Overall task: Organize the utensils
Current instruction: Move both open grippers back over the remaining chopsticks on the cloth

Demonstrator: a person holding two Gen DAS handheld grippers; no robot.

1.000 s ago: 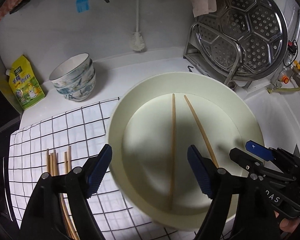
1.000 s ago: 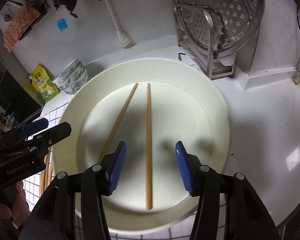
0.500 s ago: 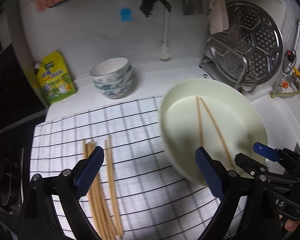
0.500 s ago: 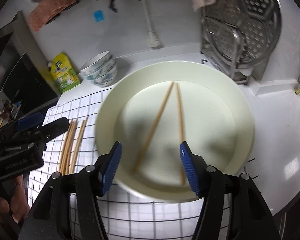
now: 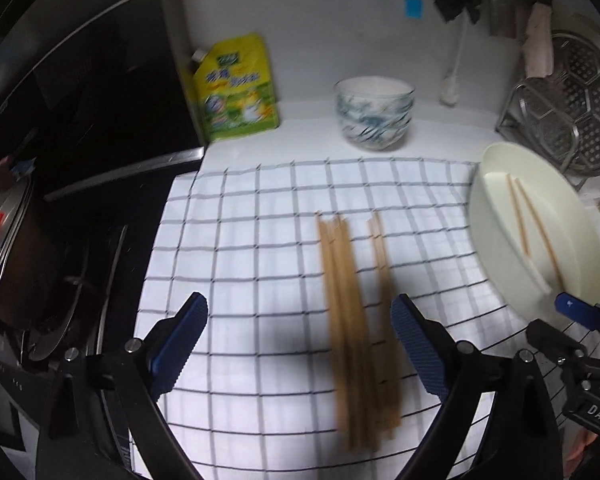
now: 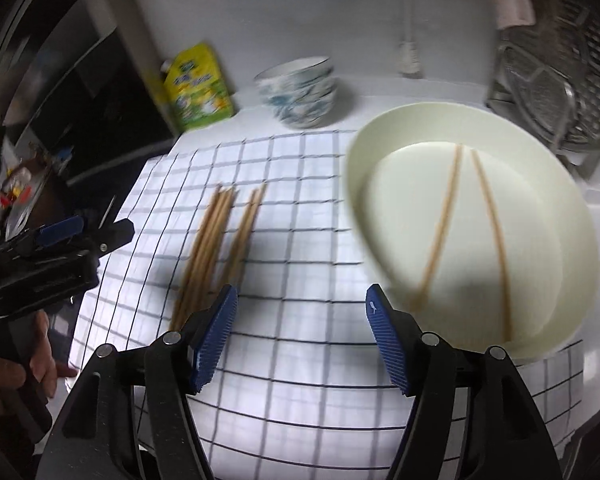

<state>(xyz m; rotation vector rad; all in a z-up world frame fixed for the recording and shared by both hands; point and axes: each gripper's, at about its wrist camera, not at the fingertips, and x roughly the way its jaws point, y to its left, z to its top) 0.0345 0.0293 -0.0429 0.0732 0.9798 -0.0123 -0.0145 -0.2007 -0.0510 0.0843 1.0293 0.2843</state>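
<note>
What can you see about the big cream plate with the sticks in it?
The cream plate is round and wide, with a raised rim around a flat middle; it looks like plastic or glazed ceramic. It sits flat at the right edge of the checked cloth, partly on it, in front of the metal dish rack. Two wooden chopsticks lie on it, close at the far end and spreading apart toward the camera. Neither gripper touches it.

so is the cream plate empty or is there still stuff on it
Not empty. Two chopsticks lie loose on the cream plate, angled apart from each other; the other chopsticks lie on the checked cloth.
</note>
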